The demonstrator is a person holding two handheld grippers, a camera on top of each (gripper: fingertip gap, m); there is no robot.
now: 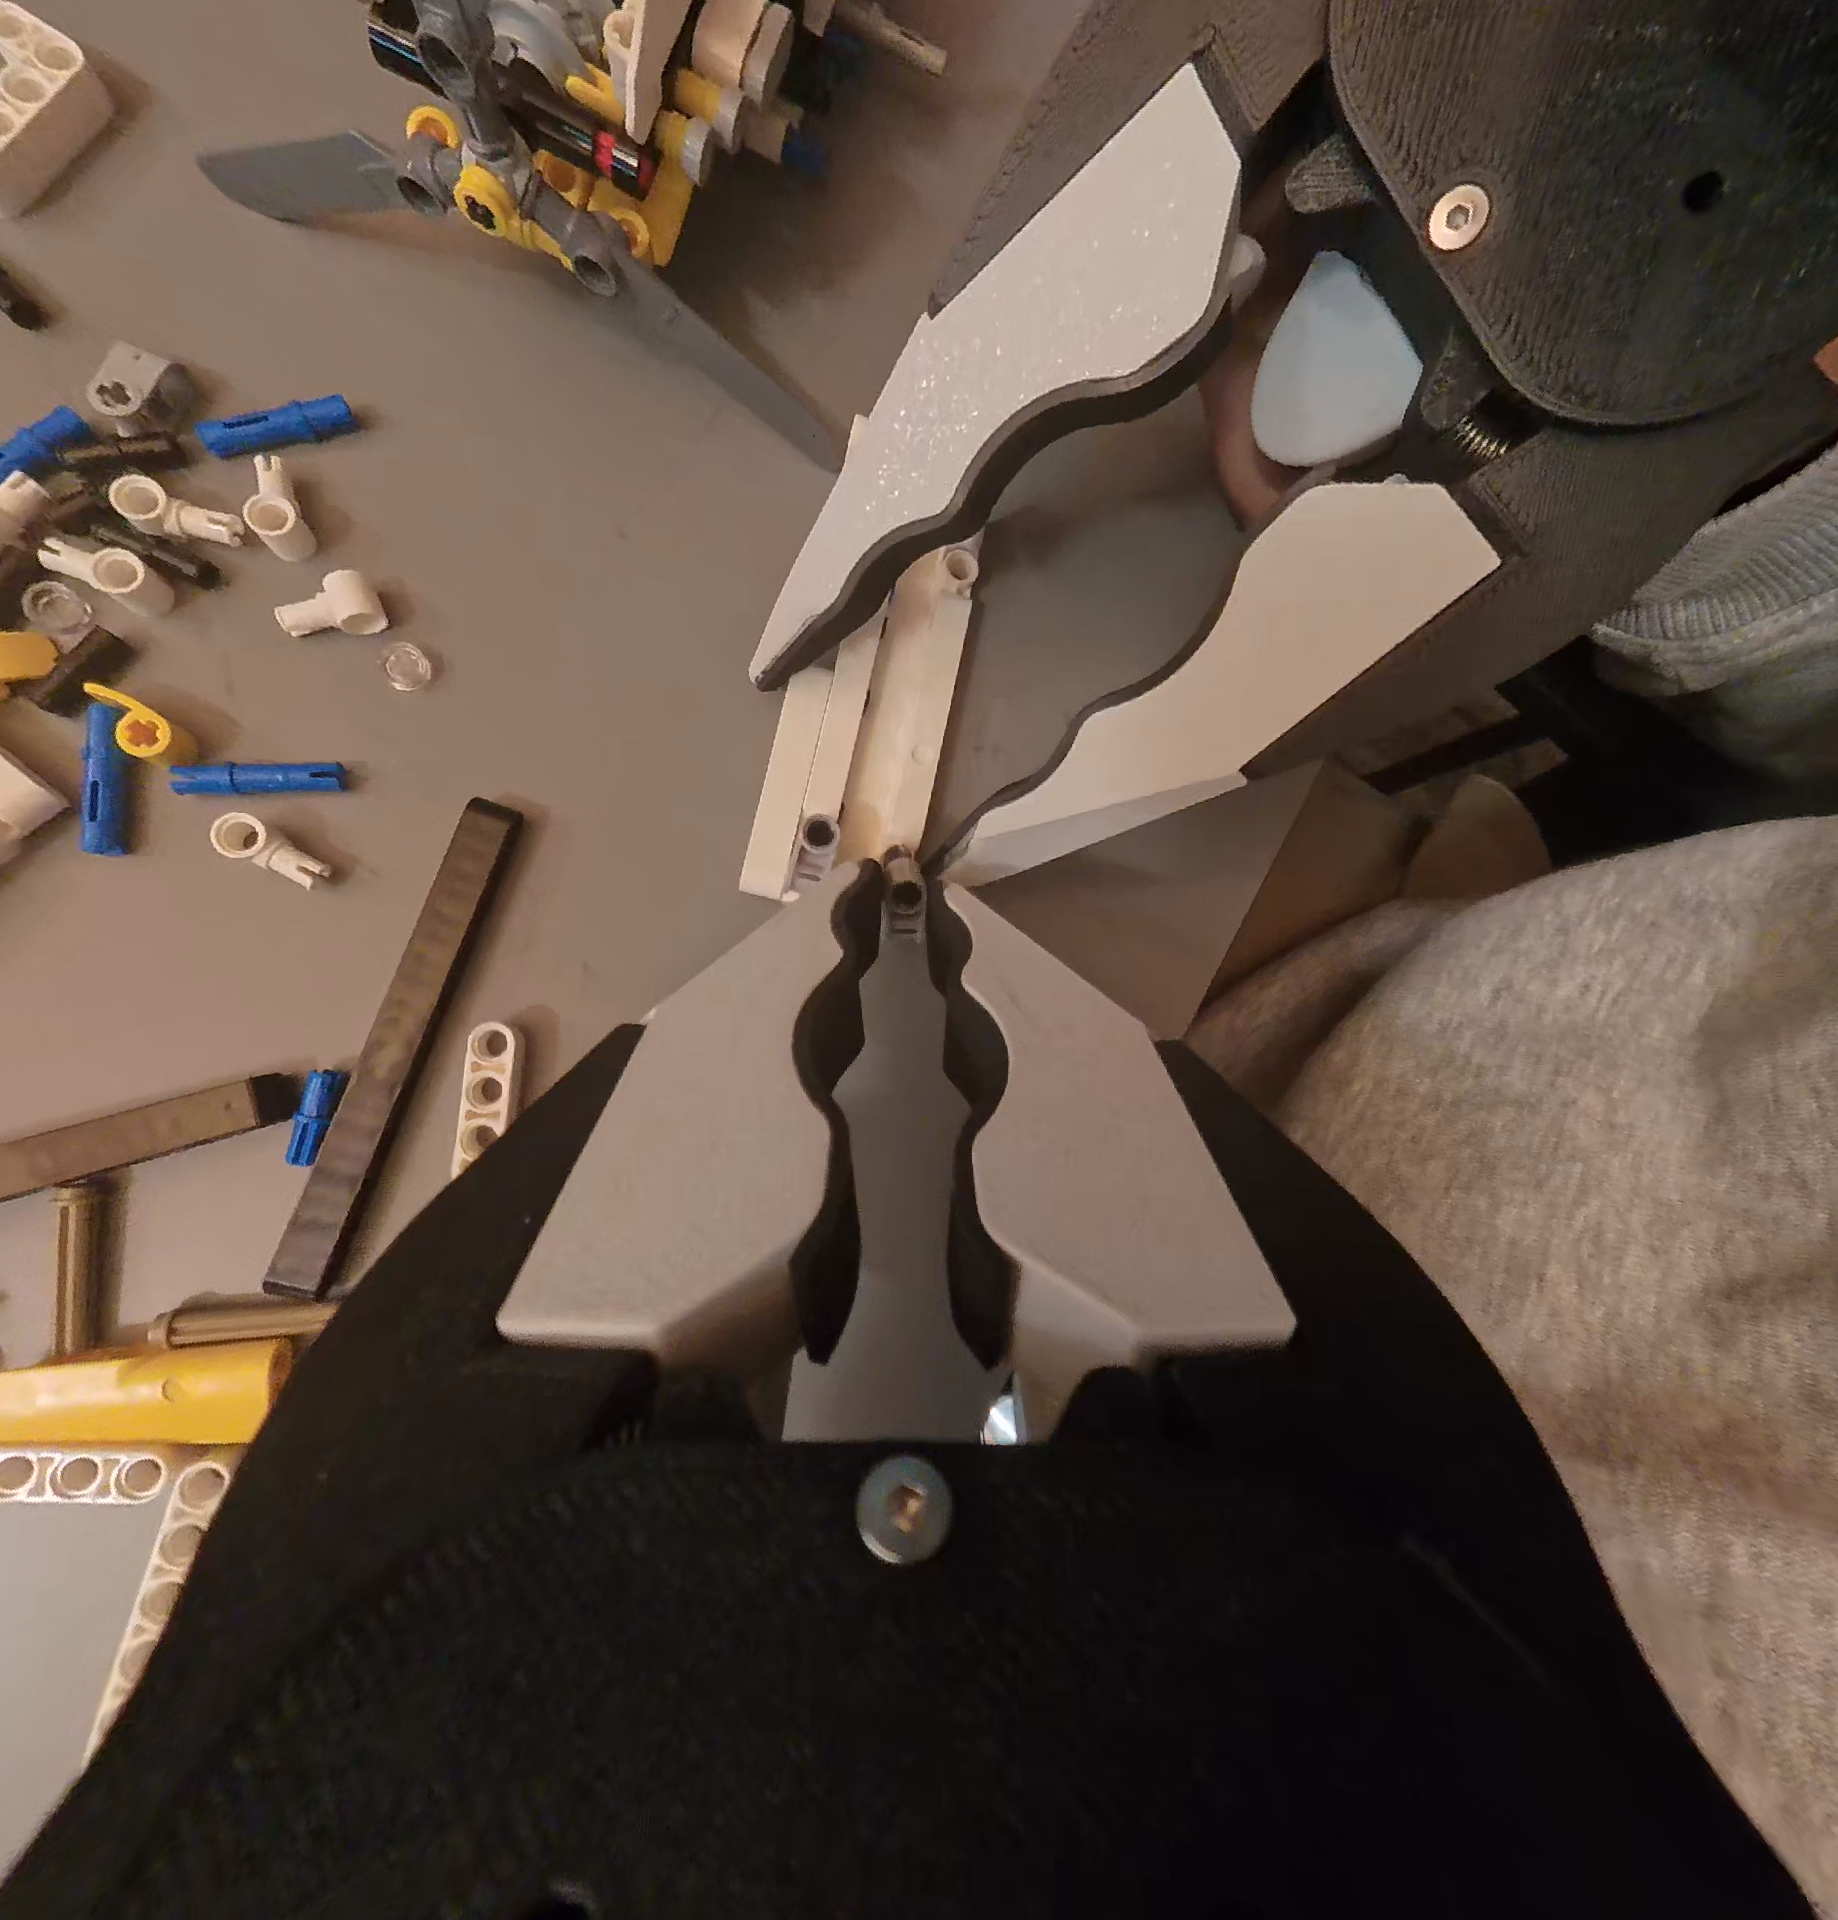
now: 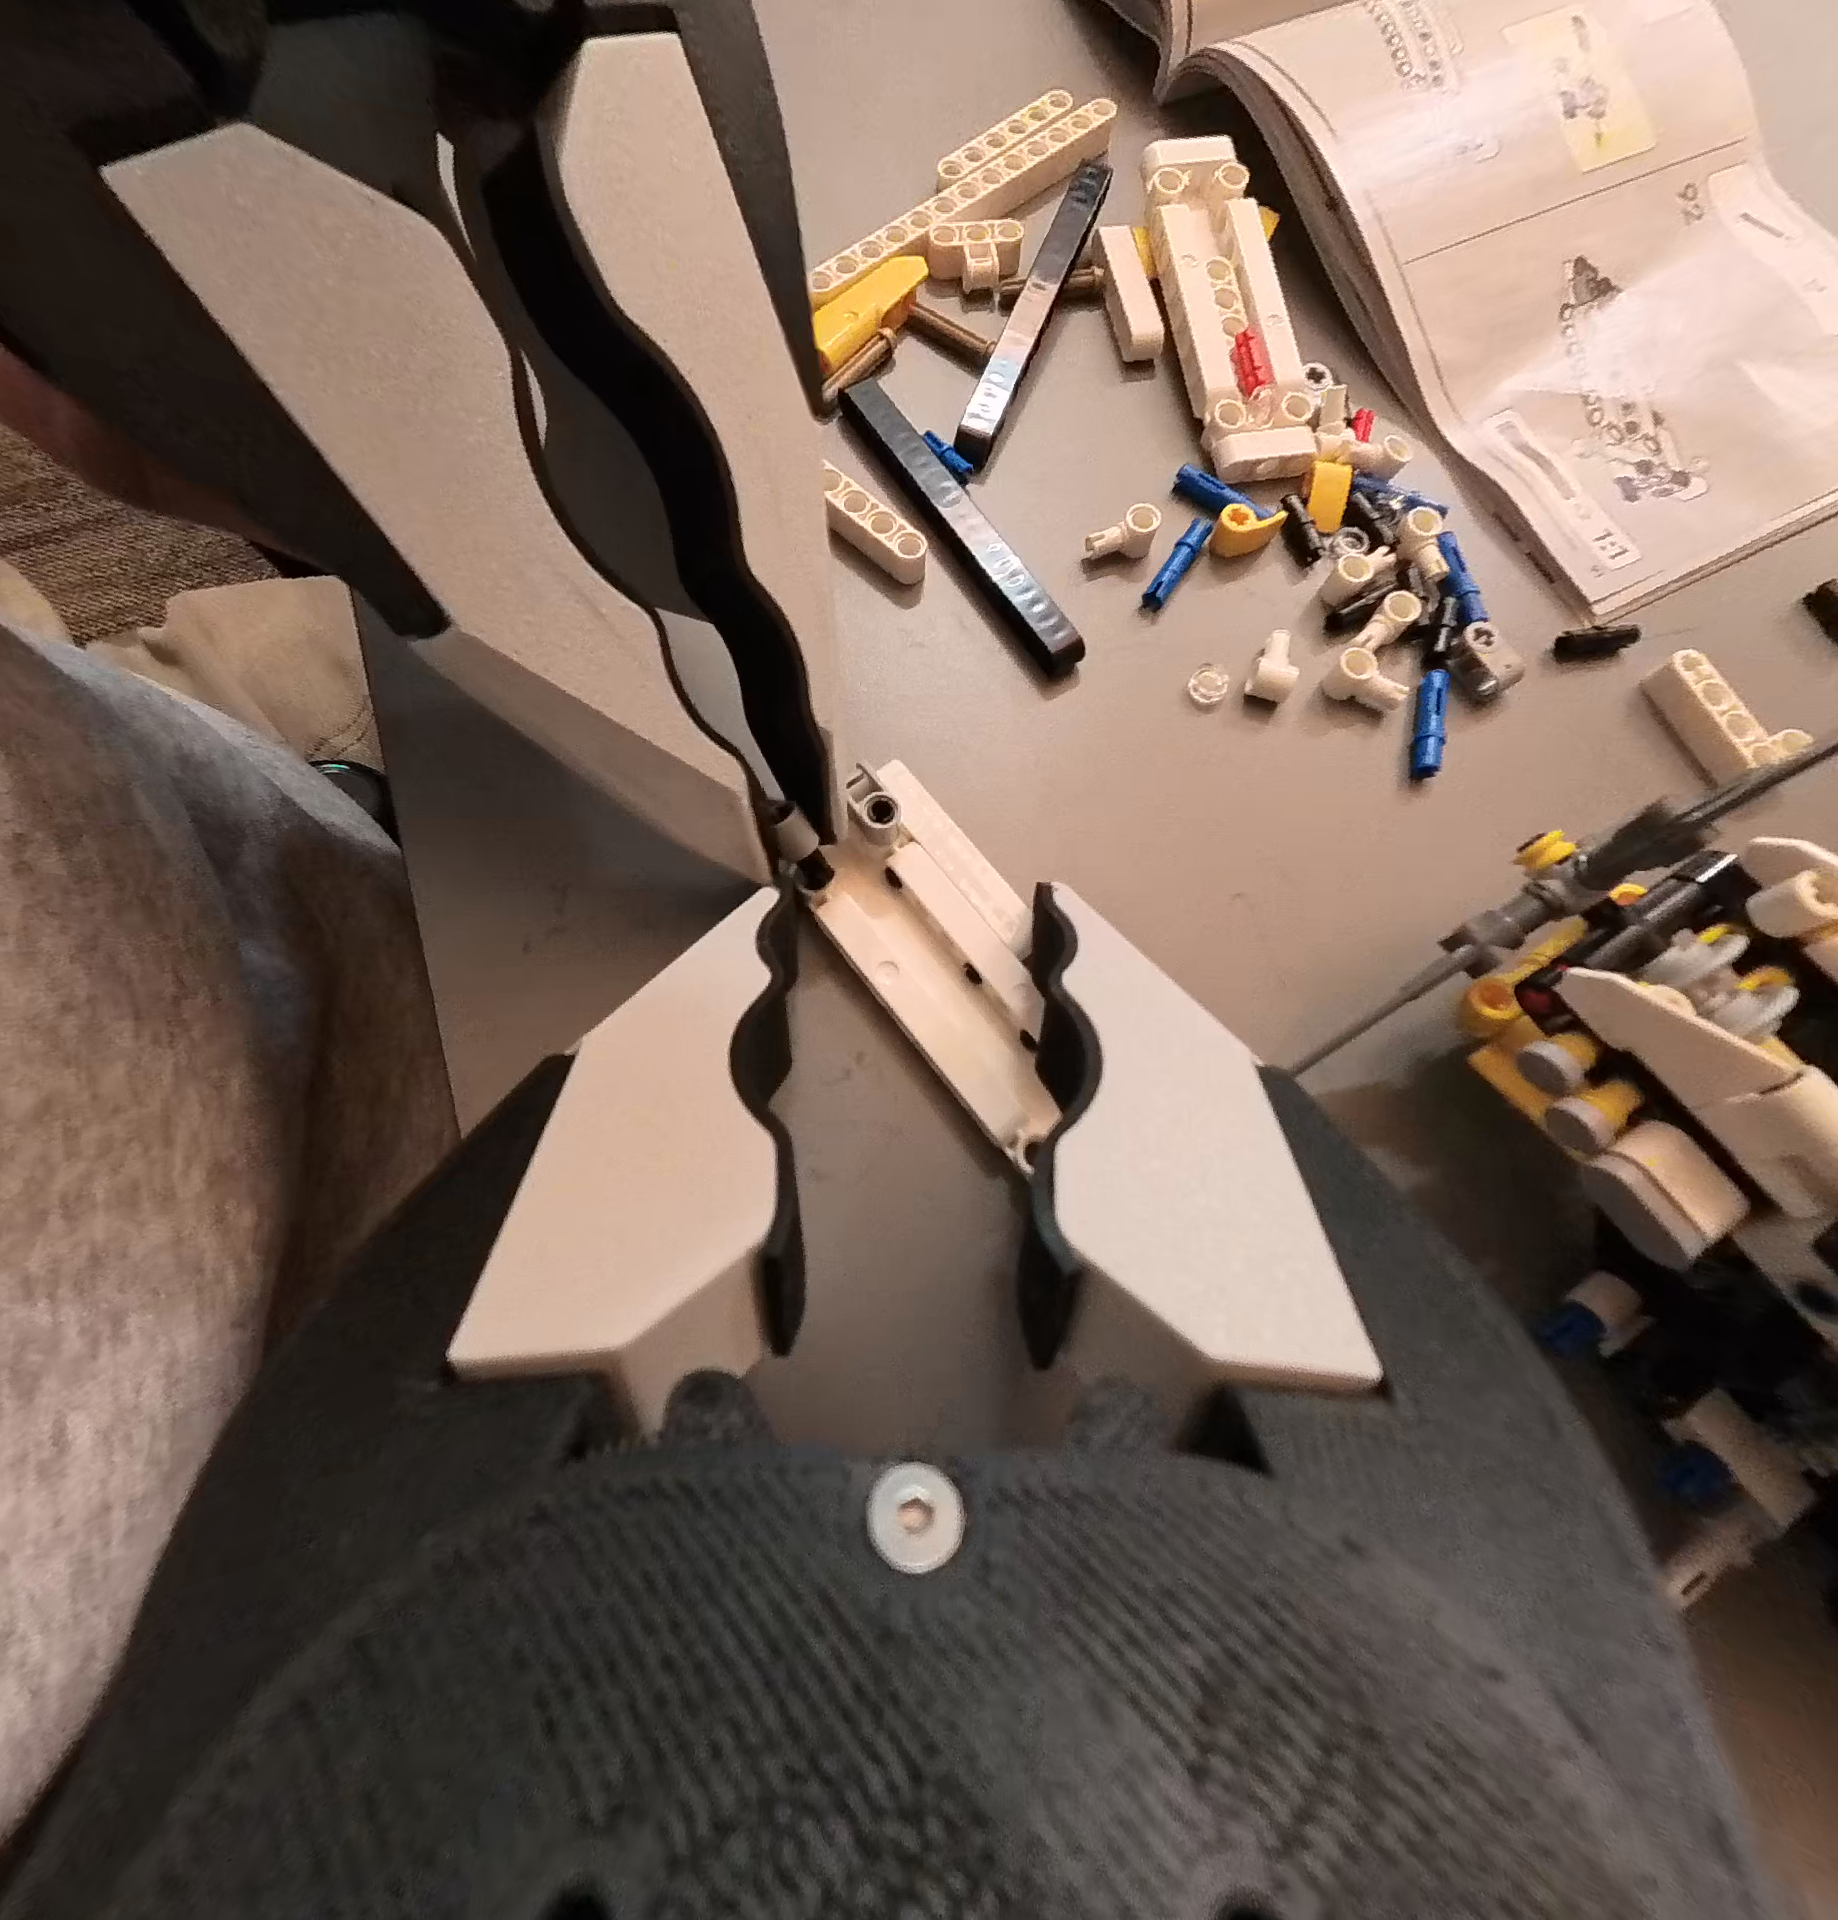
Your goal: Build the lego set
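The left claw [image 1: 902,896] is clenched on a small dark grey pin [image 1: 902,902] at its very tips, the pin's free end pointing at the near end of a white panel piece [image 1: 907,707]. The right claw [image 2: 920,940] grasps that panel across its width, holding it above the bench [image 1: 582,540] near its edge; a second grey pin [image 2: 880,810] already sits in the panel's end. Judgement: the step in hand is seating the pin in a hole beside it. Recommended: line the pin's axis with the hole before pressing, push straight, and keep the right grip firm so the panel does not pivot. The tip-only hold risks the pin twisting out. Loose parts [image 2: 1351,582] and the partial model [image 2: 1663,1101] lie well apart.
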